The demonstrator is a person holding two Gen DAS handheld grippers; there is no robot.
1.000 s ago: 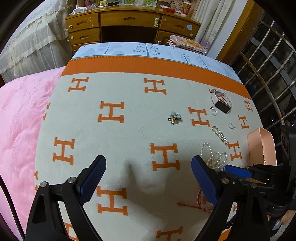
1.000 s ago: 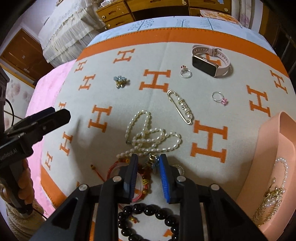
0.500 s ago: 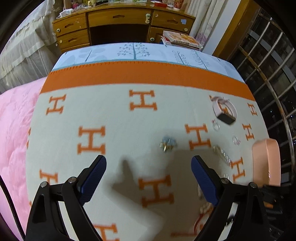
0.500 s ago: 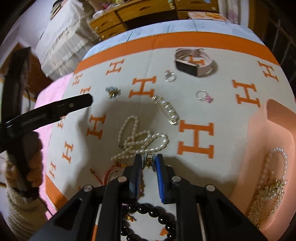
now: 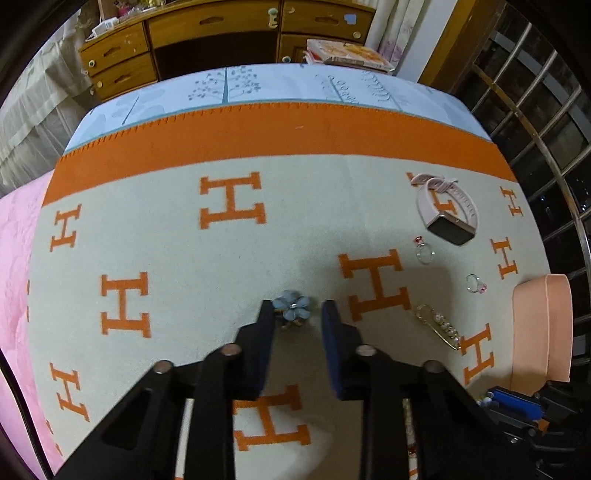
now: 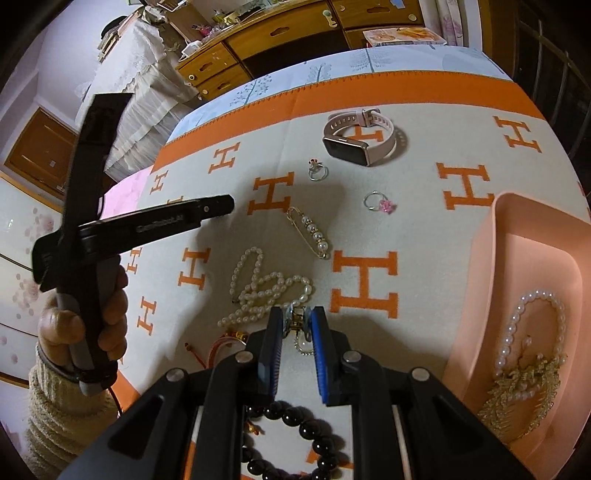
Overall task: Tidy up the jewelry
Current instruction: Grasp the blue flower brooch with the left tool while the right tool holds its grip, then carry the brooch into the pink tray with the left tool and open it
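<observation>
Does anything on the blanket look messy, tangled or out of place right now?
Only the long pearl necklace: it lies bunched in overlapping loops on the blanket, not laid out. The watch, two rings and the pearl pin lie apart and look intact. Nothing looks spilled.

Place: a home bedroom.
Bed: pink quilt (image 5: 14, 258) under an orange-and-cream H-patterned blanket (image 5: 258, 140).
Furniture: wooden dresser with drawers (image 5: 221, 33), cluttered top.
Window: curtains (image 5: 395, 22), metal grille (image 5: 546, 122).
</observation>
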